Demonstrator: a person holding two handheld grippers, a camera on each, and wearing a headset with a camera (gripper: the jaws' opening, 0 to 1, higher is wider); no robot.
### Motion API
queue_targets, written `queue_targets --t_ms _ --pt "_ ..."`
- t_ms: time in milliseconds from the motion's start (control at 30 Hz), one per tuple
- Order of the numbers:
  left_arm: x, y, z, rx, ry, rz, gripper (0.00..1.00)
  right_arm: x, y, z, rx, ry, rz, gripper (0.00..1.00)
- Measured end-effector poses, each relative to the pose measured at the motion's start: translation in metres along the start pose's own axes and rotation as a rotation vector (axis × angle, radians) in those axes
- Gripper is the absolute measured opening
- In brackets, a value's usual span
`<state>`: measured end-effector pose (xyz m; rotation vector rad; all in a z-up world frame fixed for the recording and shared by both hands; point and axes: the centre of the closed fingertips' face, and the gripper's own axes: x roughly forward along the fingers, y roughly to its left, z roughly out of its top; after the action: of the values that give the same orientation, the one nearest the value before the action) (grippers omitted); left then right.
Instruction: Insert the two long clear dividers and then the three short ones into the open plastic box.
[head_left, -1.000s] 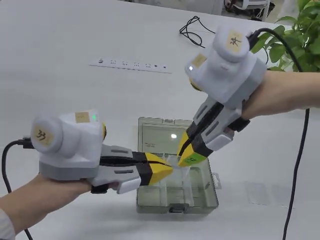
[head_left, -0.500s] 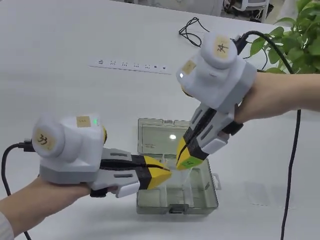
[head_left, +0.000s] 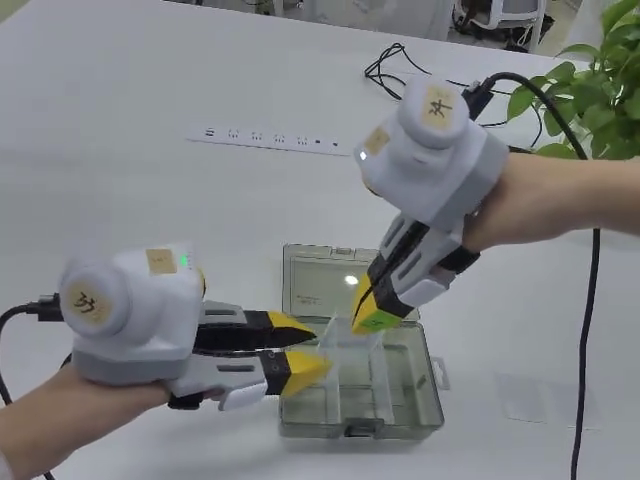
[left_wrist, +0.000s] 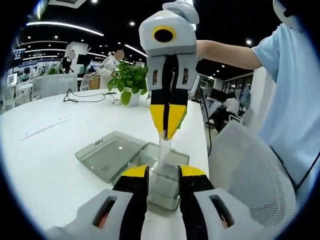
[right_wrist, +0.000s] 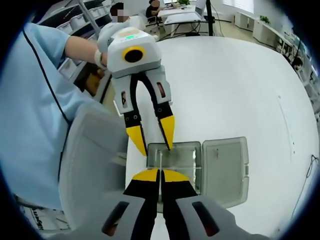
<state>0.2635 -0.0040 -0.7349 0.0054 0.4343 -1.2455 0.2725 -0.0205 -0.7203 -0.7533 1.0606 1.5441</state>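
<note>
While right gripper pinches 1 clear divider shut between its tips over the open box, left gripper hovers beside it, jaws spread, holding nothing.

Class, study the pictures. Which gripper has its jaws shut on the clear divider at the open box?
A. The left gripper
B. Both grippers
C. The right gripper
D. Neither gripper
C: the right gripper pinches the clear divider at the box, while the left gripper has its jaws standing apart.
</note>
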Motion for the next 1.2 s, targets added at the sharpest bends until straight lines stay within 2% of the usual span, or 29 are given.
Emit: queue_targets --t_ms 167,233,367,467,567,633,867,1200 --pt "-0.004 0.005 -0.01 0.035 0.047 0.021 0.35 0.005 -0.011 0.005 0.017 -0.019 -0.037 0.02" --pt "-0.005 0.007 -0.013 0.058 0.059 0.033 0.41 0.008 -0.011 0.006 0.03 -0.026 -0.035 0.02" --pt "-0.007 0.009 -0.018 0.067 0.078 0.045 0.54 0.016 -0.014 0.009 0.033 -0.043 -0.048 0.02" --pt "-0.008 0.013 -0.024 0.077 0.099 0.069 0.71 0.022 -0.016 0.008 0.046 -0.05 -0.046 0.02" --pt "-0.009 0.016 -0.028 0.112 0.111 0.096 0.9 0.027 -0.016 0.004 0.055 -0.051 -0.047 0.02" --pt "-0.01 0.017 -0.03 0.113 0.117 0.104 0.98 0.03 -0.016 0.002 0.054 -0.053 -0.049 0.02" --pt "-0.015 0.02 -0.039 0.12 0.152 0.111 1.0 0.033 -0.018 0.003 0.061 -0.064 -0.057 0.02" --pt "-0.019 0.018 -0.045 0.089 0.153 0.116 0.97 0.038 -0.021 0.0 0.053 -0.046 -0.057 0.02"
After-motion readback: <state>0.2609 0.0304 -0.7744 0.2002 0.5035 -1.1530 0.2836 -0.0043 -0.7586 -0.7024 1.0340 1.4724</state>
